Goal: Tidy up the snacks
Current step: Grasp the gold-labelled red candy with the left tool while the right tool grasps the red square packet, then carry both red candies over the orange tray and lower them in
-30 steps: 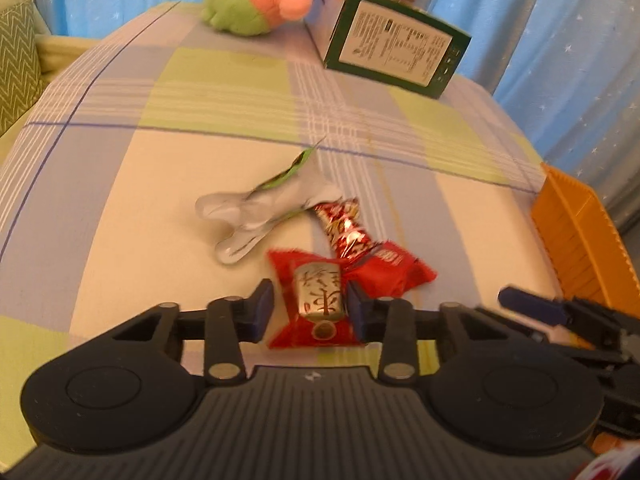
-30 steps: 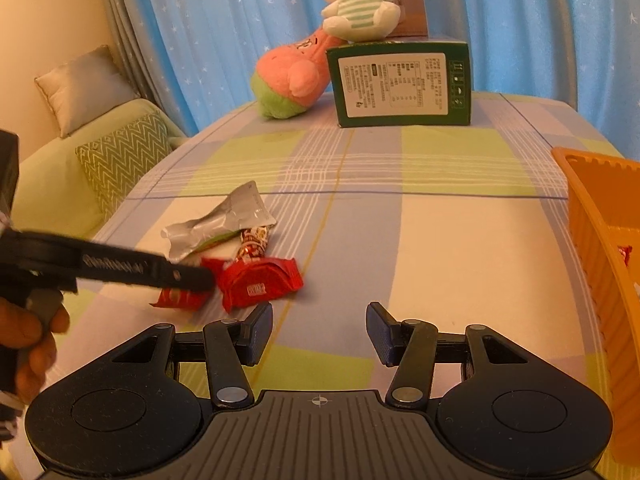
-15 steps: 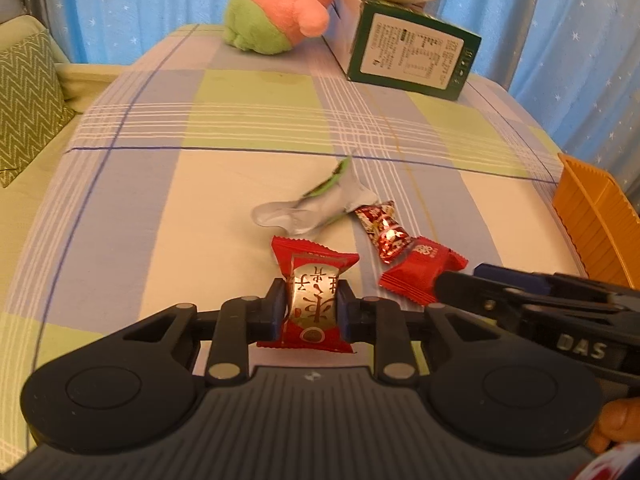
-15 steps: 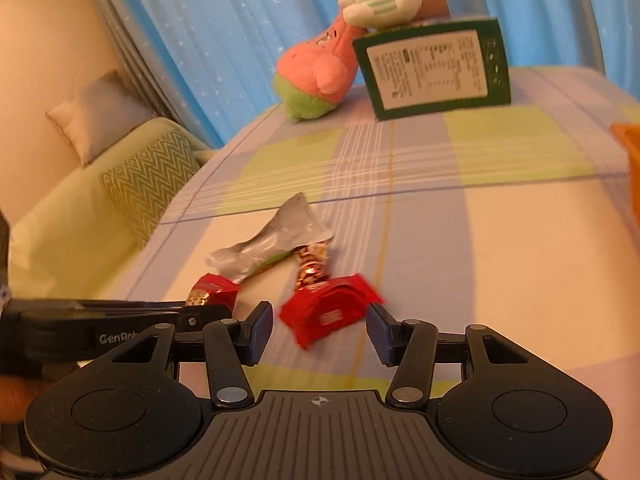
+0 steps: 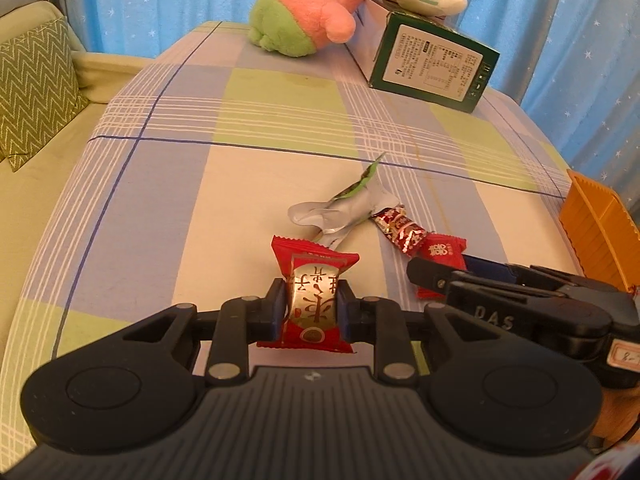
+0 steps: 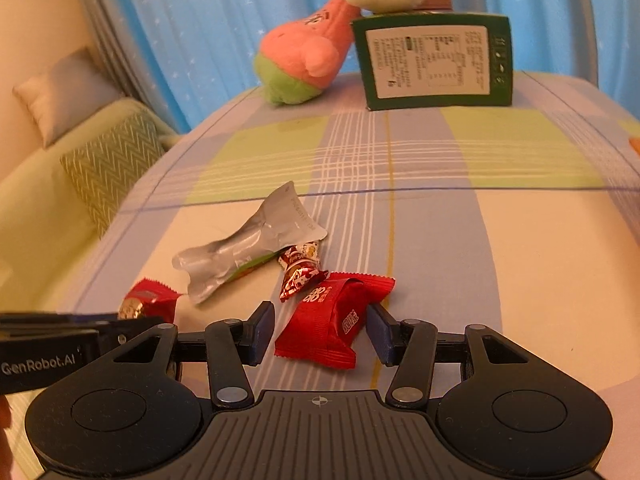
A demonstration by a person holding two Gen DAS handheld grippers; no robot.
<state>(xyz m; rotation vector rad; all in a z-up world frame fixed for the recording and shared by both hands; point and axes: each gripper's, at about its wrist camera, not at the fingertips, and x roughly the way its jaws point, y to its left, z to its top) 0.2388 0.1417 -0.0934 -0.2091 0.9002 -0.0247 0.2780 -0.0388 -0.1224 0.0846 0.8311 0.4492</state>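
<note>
My left gripper [image 5: 313,307] is shut on a red and gold candy [image 5: 314,296] and holds it just above the checked tablecloth; this candy also shows at the left of the right wrist view [image 6: 150,300]. My right gripper [image 6: 320,330] is open, with a red snack packet [image 6: 334,320] lying between its fingers on the cloth; the same packet shows in the left wrist view [image 5: 442,250]. A small red foil candy [image 6: 300,270] and a silver wrapper [image 6: 248,250] lie just beyond it.
An orange basket [image 5: 600,224] stands at the table's right edge. A green box [image 6: 434,60] and a pink and green plush toy [image 6: 304,60] stand at the far end, with a white plush on the box. A sofa with cushions [image 5: 32,80] is at left.
My left gripper closed on the red and gold candy and lifted it slightly. My right gripper moved left and down until its open fingers straddle the red snack packet.
</note>
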